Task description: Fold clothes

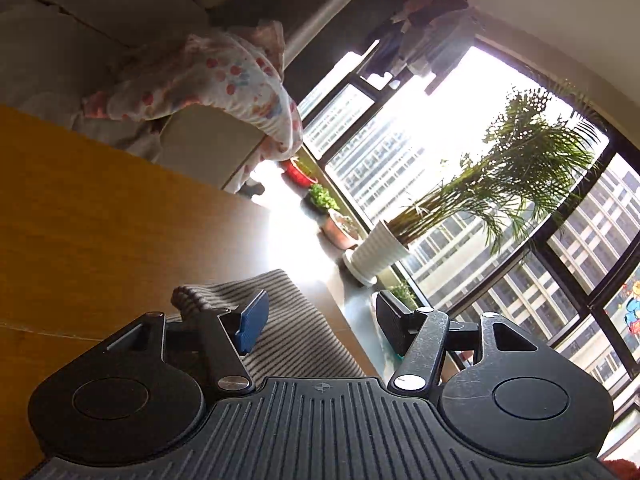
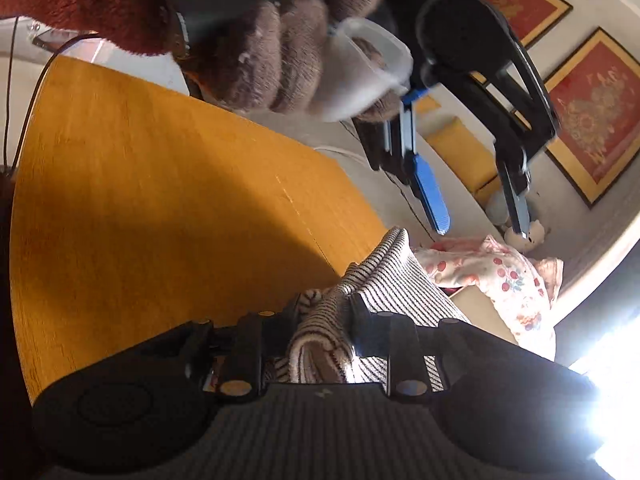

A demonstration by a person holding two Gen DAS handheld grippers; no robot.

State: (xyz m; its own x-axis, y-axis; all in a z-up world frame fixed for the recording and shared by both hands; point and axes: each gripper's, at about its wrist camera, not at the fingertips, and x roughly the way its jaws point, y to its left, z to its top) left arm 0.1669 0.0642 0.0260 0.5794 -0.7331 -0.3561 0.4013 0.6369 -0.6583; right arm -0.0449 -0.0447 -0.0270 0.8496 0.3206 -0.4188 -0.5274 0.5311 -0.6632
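Right fingers (image 2: 324,312) around striped garment (image 2: 384,280)

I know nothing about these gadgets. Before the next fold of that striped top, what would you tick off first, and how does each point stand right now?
1. Right gripper pinching the striped top: ok, fabric is bunched between its fingers.
2. Left gripper free: ok, fingers apart, nothing between them.
3. Top fully on the wooden table: not ok, it lies at the table's edge.
4. Floral garment clear of the top: ok, it is draped off the table.
5. Top lying flat: cannot tell, most is hidden.
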